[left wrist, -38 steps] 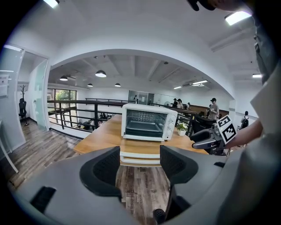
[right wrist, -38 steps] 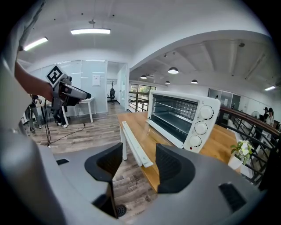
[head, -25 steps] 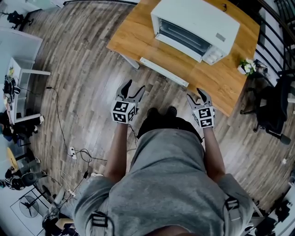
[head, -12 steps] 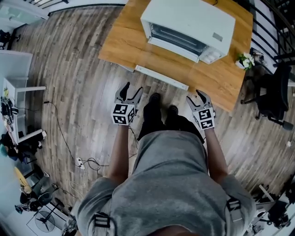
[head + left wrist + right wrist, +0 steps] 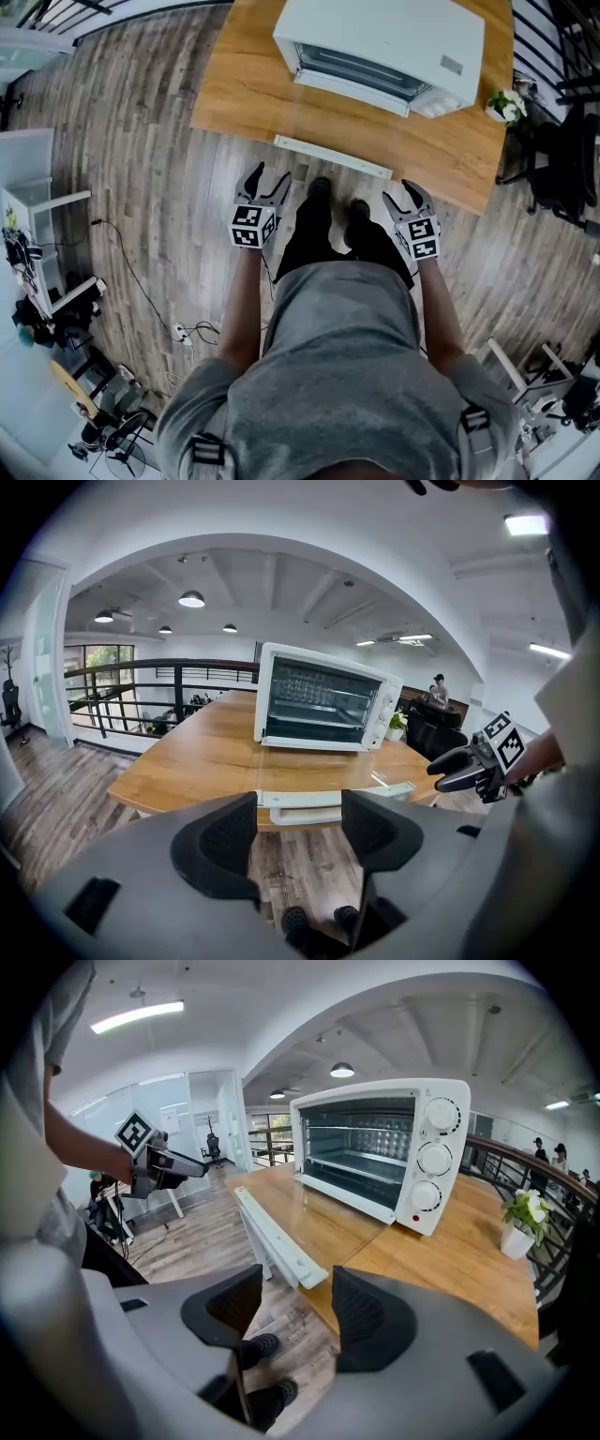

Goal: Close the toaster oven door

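Note:
The white toaster oven (image 5: 384, 47) stands on the wooden table (image 5: 234, 89), and its glass door lies open and flat on the tabletop. The door's white handle (image 5: 333, 157) sits at the table's near edge. My left gripper (image 5: 268, 183) is open and empty, held over the floor just short of that edge, left of the handle. My right gripper (image 5: 401, 195) is also open and empty, near the handle's right end. The left gripper view shows the oven (image 5: 323, 705) and handle (image 5: 300, 803) straight ahead between the jaws. The right gripper view shows the oven (image 5: 384, 1157) and handle (image 5: 277, 1237).
A small potted plant (image 5: 502, 105) stands at the table's right end beside the oven. A black office chair (image 5: 562, 159) is right of the table. Cables and a power strip (image 5: 183, 333) lie on the wooden floor to the left, near a white desk (image 5: 37, 216).
The person has stepped toward the table, so the open door's handle now lies just ahead of both grippers. Both grippers sank a little and stayed open.

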Tool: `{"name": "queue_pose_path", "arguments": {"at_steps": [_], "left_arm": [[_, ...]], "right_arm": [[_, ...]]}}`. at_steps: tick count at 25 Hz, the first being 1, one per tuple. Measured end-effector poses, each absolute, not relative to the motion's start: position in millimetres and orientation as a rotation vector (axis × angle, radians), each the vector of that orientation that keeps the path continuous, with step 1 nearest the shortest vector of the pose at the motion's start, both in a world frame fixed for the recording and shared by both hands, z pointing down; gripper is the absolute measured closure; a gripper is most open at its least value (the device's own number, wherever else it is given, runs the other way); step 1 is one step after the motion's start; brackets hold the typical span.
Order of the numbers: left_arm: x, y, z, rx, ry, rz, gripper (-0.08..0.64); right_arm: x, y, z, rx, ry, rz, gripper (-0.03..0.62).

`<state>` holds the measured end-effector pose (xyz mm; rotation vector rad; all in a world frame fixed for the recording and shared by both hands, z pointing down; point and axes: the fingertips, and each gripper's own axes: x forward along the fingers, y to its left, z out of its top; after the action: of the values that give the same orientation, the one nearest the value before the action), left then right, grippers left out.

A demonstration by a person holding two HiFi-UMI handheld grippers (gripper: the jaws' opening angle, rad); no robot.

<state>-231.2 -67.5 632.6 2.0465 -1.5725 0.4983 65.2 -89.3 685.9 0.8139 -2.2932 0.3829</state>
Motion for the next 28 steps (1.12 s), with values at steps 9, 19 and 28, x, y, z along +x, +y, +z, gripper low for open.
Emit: {"name": "queue_pose_path", "arguments": {"at_steps": [9,19,28], "left_arm": [[-246,-86,656,2.082,-1.47,0.56,0.276],[-258,-107,694,2.104,-1.334,0.636,0.276],[-251,-129,727,2.124,-1.191,0.713,0.276]], "right_arm": [[61,-89,713,0.87,-2.235,0.465,0.353],[46,-99,740,0.927,-2.175,0.558,0.351],[40,-110,757,0.96,-2.138,0.606,0.36]]}}
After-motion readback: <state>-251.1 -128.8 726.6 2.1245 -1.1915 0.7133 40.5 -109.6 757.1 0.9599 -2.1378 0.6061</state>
